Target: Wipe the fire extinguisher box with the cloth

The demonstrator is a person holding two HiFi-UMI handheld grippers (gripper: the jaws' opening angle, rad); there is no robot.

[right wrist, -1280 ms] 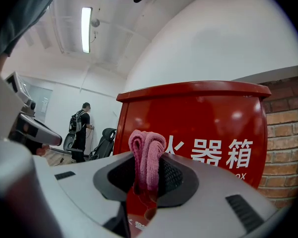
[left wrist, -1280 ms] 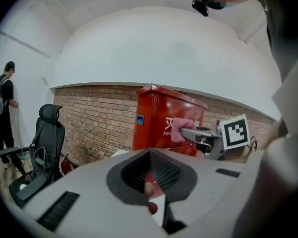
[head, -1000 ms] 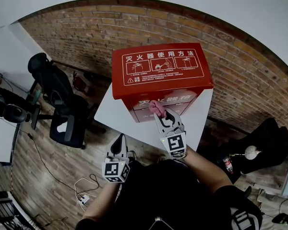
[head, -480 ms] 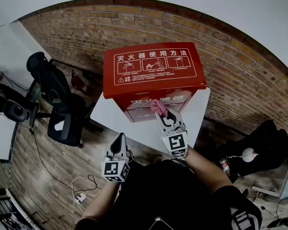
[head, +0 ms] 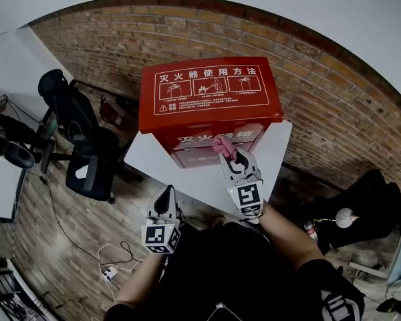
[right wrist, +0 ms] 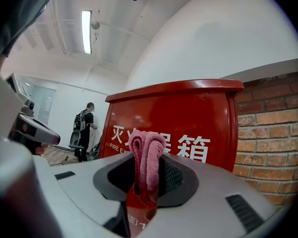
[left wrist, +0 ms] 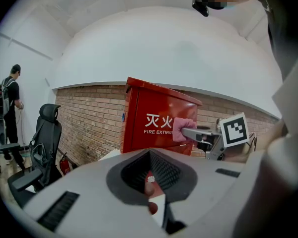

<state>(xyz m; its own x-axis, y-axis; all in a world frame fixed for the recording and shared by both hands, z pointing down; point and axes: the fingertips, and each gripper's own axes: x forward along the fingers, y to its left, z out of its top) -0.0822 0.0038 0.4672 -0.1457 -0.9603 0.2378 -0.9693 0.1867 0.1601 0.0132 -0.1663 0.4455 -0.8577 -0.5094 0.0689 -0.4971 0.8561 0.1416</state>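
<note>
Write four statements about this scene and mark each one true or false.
1. The right gripper is shut on a pink cloth. True.
2. The cloth is wiping the top of the fire extinguisher box. False: it is at the box's front face, over the white lettering.
3. The left gripper holds a second cloth. False: its jaws are together on nothing, and it is held low, apart from the box.
4. The box stands on a white table in front of a brick wall. True.
</note>
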